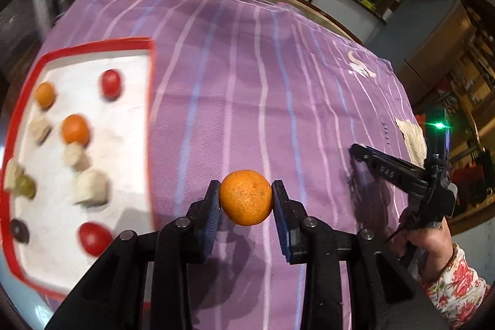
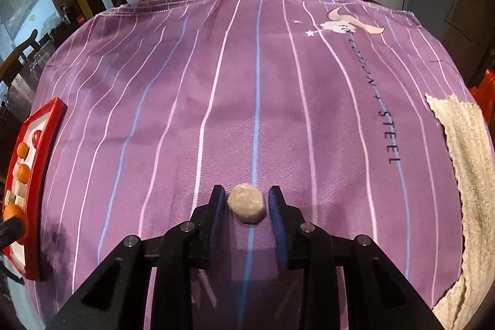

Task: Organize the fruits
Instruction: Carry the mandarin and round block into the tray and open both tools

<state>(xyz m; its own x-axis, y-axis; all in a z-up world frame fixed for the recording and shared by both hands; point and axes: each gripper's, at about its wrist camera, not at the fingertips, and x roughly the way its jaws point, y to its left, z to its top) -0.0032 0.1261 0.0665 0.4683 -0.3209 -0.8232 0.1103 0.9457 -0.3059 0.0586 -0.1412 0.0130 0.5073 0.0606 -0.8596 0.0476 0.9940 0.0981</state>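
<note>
Two grippers: my left gripper [image 1: 246, 197] squeezes a mandarin [image 1: 246, 197] above the purple cloth [image 1: 247, 82], right of the red tray [image 1: 92, 47]. My right gripper [image 2: 246, 203] sits open around a pale peeled fruit [image 2: 246, 202] on the cloth.

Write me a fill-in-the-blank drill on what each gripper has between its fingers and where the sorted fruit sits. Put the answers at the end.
1. The left gripper is shut on a ____.
2. The pale round piece between the right gripper fingers lies on the ____ striped cloth.
3. The red-rimmed tray lies to the ____ of the held fruit.

Answers: tangerine; purple; left
</note>
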